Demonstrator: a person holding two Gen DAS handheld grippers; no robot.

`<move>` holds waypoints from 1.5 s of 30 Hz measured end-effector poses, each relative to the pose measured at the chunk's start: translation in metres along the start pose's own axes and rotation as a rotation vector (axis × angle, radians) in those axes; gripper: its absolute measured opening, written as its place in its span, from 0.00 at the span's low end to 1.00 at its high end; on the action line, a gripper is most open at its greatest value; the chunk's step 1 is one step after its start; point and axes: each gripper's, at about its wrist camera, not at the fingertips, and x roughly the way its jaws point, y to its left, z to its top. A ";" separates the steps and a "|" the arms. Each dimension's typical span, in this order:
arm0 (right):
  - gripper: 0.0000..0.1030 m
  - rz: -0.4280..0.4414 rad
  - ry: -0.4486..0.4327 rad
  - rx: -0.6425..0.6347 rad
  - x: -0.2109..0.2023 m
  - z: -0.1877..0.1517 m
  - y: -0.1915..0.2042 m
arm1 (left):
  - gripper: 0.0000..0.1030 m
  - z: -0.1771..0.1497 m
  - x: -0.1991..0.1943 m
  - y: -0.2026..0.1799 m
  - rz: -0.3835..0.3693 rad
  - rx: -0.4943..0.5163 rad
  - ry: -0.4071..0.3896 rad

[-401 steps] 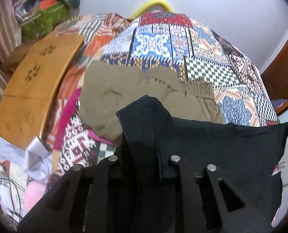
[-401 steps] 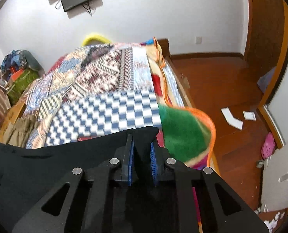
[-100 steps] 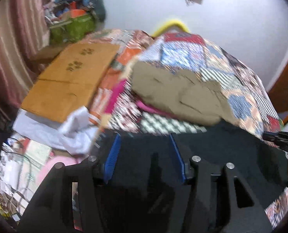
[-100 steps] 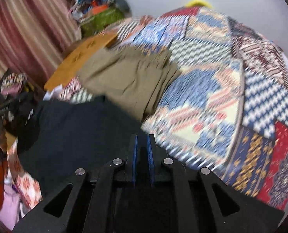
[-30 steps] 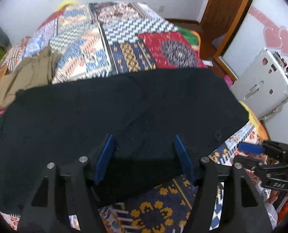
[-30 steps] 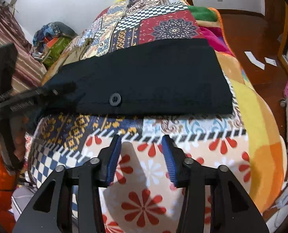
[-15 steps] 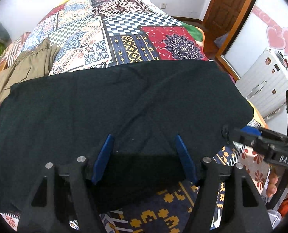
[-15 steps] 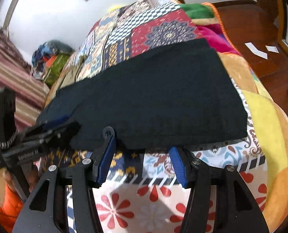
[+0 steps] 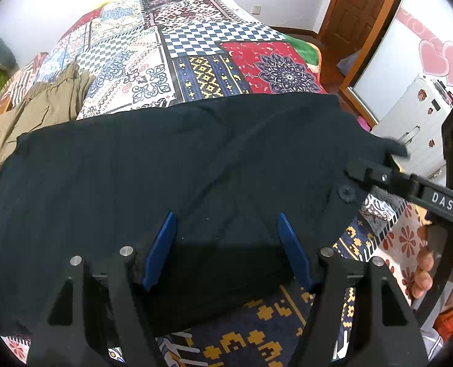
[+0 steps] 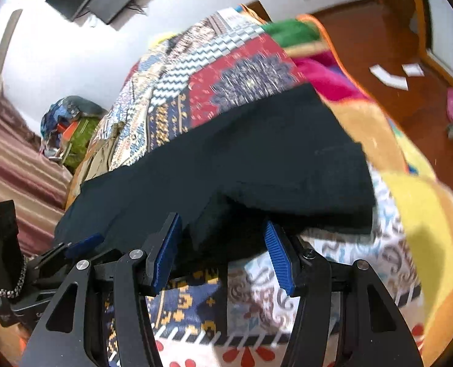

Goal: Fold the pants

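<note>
Both claws have let go since a few seconds ago: left claw (image 9: 226,249) and right claw (image 10: 223,253) straddle the flat black cloth pants' (image 9: 171,165) near edge on the patchwork-quilted bed (image 9: 196,49), jaws open, ready to regrip

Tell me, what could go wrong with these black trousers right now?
The black pants lie close to the near edge of the patchwork quilt, so a tug might slide them off. Both the left hand-held gripper and right hand-held gripper stand open over thick layers, and may pinch only some.
</note>
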 end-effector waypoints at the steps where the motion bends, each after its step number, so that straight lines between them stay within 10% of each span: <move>1: 0.50 0.002 0.005 0.009 -0.002 -0.003 -0.002 | 0.67 0.000 0.000 0.000 0.000 0.000 0.000; 18: 0.44 0.017 -0.013 0.140 0.004 0.026 -0.026 | 0.67 0.000 -0.001 0.001 -0.005 -0.001 0.000; 25: 0.15 -0.016 -0.048 0.083 -0.004 0.029 -0.023 | 0.67 0.004 -0.009 0.009 -0.038 -0.036 -0.006; 45: 0.10 -0.011 -0.245 -0.239 -0.035 0.052 0.084 | 0.67 0.005 0.004 0.086 0.051 -0.166 0.002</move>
